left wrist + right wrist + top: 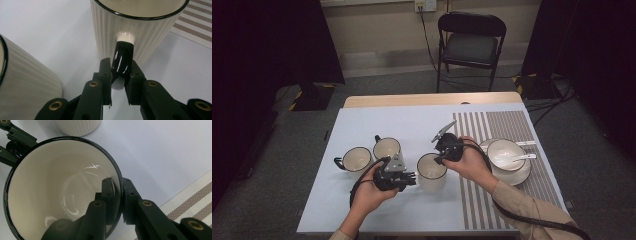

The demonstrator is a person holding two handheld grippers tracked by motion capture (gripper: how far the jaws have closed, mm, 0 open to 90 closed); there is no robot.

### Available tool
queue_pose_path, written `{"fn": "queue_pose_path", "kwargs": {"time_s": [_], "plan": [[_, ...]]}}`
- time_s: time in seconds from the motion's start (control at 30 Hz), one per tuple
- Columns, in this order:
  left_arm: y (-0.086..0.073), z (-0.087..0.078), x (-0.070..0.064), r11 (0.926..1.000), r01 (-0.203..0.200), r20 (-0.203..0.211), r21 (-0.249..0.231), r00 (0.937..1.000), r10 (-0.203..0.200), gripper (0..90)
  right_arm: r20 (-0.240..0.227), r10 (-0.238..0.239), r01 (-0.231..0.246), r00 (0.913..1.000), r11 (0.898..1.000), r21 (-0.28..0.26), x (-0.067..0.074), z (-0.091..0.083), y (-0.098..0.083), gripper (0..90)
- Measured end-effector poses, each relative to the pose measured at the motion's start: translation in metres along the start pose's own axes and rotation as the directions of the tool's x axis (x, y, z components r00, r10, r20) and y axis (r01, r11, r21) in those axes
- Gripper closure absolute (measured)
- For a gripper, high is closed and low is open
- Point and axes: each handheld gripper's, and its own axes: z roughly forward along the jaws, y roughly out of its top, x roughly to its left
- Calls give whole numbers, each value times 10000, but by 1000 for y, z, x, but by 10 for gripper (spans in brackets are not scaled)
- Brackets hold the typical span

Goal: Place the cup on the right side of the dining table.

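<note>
Nearest the person, the left gripper (410,176) is clamped on the black handle (123,59) of the ribbed cream mug (432,171), jaws pinching it from both sides. The mug stands upright on the pale blue table cover (362,125), just left of the striped placemat (502,125). The right gripper (443,156) grips the mug's black rim (121,185), one jaw inside, one outside. Judgement: a two-point hold for lifting or turning; keep both hands moving together and level, or the rim grip may slip. Farther left, two more mugs (357,159) (387,148); right, bowl (506,153) with spoon on a plate.
</note>
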Motion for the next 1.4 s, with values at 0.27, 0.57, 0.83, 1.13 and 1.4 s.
{"fn": "queue_pose_path", "kwargs": {"time_s": [0.27,0.57,0.83,1.13,1.4], "plan": [[10,2,1,9999,1,47,-129,10000,0,778,117,22,-24,9999,9998,194,-6,-10,4,827],[22,5,3,9999,-138,72,-37,9999,138,778,113,200,-203,9997,9994,286,-15,-16,3,829],[33,6,6,9992,-372,14,151,9993,371,778,71,389,-391,9992,9987,335,-25,-20,4,831],[43,9,11,9988,-452,11,179,9990,452,779,138,482,-487,9987,9981,366,-32,-24,6,832],[51,12,15,9987,-492,-89,149,9987,493,779,186,542,-548,9984,9978,370,-40,-27,8,833]]}}
